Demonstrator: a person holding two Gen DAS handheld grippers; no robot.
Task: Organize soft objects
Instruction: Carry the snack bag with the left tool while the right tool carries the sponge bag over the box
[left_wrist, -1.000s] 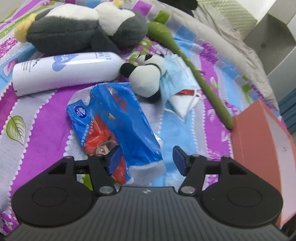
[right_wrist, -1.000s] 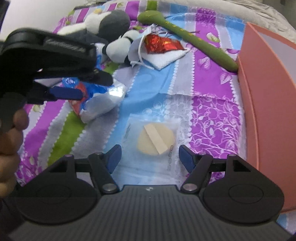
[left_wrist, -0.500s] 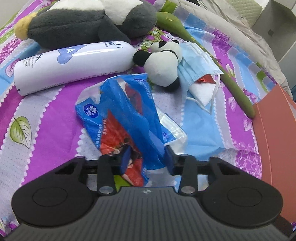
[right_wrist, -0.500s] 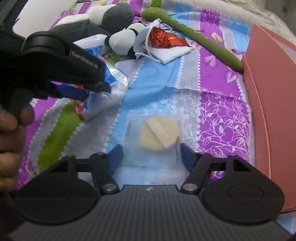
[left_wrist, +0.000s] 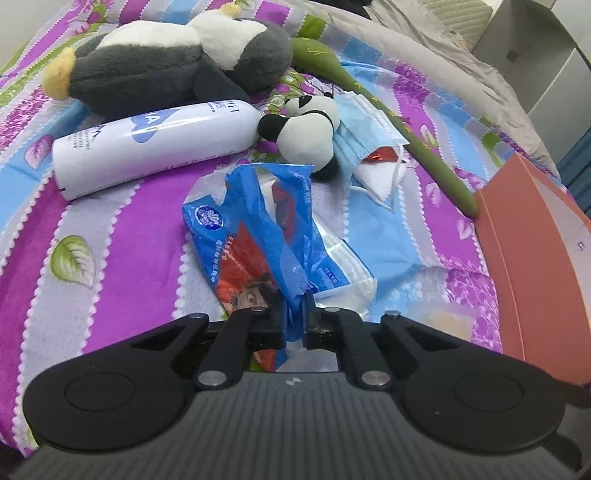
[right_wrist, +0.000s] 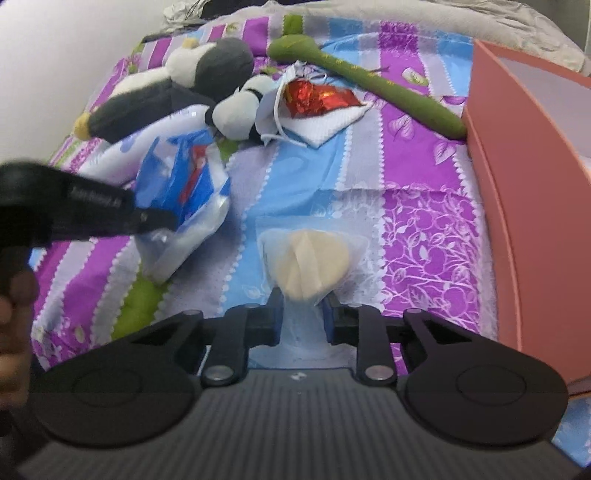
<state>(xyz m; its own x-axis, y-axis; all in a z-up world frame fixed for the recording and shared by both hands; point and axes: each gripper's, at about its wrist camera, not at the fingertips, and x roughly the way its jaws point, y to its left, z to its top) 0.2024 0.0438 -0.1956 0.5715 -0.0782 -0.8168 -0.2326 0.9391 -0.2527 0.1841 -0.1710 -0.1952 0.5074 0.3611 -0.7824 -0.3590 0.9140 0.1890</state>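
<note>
On the striped bed (left_wrist: 122, 229), working left to right: my left tongs (left_wrist: 293, 317) are clamped on the near end of the blue tissue pack (left_wrist: 258, 236), pinching its loose wrapper because that crinkled film is the easiest part to catch. The pack lies in the middle of the bed, just in front of the white bottle (left_wrist: 155, 144) and the grey-and-white plush (left_wrist: 166, 62), with the small panda toy (left_wrist: 306, 133) almost touching its far edge. Beside the panda sit a blue face mask (left_wrist: 364, 122) and a red foil wrapper (right_wrist: 314, 98) on a white cloth (right_wrist: 325, 123), and the long green plush stem (right_wrist: 380, 85) runs down toward the box. My right tongs (right_wrist: 301, 317) are closed on the near edge of a clear sachet holding a cream sponge puff (right_wrist: 306, 258), gripped by the flat film so the puff is not crushed. The orange box (right_wrist: 524, 192) stands open at the far right, likely where both soft items belong. Neither is in it yet.
</note>
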